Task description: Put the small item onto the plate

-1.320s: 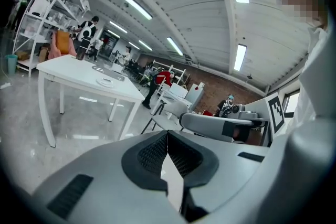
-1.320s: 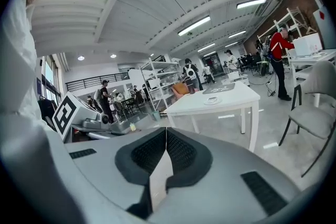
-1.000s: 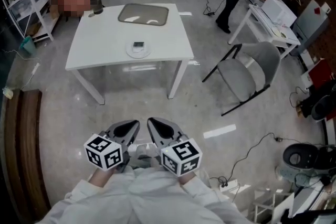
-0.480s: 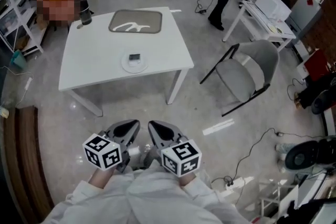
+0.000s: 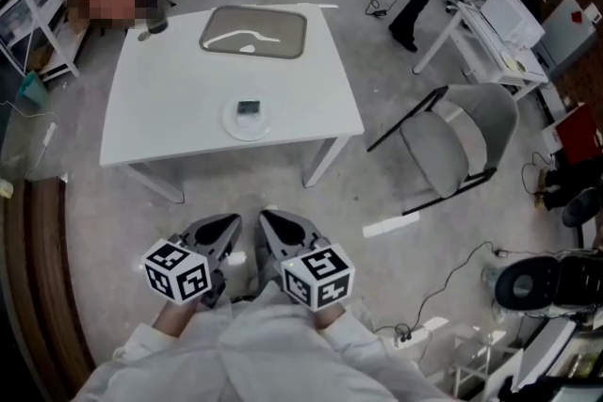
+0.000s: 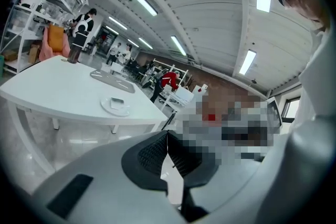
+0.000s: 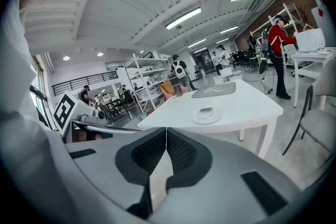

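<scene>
**Both tools clenched and empty, well short of the counter**

The left tool (image 5: 219,231) and right tool (image 5: 279,229) were held side by side over the floor, each with its jaws pressed together on nothing. The small item (image 5: 249,108), dark, flat and rectangular, was seen lying on the white plate (image 5: 243,133) near the middle of the white counter (image 5: 179,108). The placing was judged to be already done. If the item were to be handled again, one tool would best be opened before the reach, brought in low from the near edge, and closed across the item's narrow sides so that the plate is not nudged.
</scene>
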`<action>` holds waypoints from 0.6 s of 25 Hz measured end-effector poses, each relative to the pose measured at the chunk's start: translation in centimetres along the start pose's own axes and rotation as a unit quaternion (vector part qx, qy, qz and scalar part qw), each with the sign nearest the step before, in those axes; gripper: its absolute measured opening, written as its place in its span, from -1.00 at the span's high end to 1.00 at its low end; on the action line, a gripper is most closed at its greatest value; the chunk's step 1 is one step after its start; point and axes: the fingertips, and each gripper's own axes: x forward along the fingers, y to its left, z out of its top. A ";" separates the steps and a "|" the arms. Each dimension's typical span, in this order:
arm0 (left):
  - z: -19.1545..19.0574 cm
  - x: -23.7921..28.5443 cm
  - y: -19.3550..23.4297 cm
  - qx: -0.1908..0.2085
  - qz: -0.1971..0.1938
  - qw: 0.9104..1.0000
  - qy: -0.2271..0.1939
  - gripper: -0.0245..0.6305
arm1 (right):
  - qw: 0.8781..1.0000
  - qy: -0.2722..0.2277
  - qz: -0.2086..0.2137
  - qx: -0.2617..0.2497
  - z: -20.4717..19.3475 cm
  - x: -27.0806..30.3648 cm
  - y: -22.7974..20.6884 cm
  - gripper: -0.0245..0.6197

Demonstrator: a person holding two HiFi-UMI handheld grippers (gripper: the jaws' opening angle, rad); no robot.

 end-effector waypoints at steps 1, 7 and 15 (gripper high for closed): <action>0.8 0.7 0.7 -0.001 0.003 1.000 -0.001 0.89 | 1.000 0.002 0.002 0.000 0.7 0.9 -0.8 0.88; 6.2 5.7 6.0 -0.015 0.019 1.000 -0.010 0.89 | 1.000 0.017 0.008 -0.011 5.6 7.1 -5.9 0.88; 14.2 11.8 12.8 -0.014 0.023 0.999 -0.027 0.89 | 0.999 0.025 0.032 -0.032 12.2 16.2 -10.8 0.88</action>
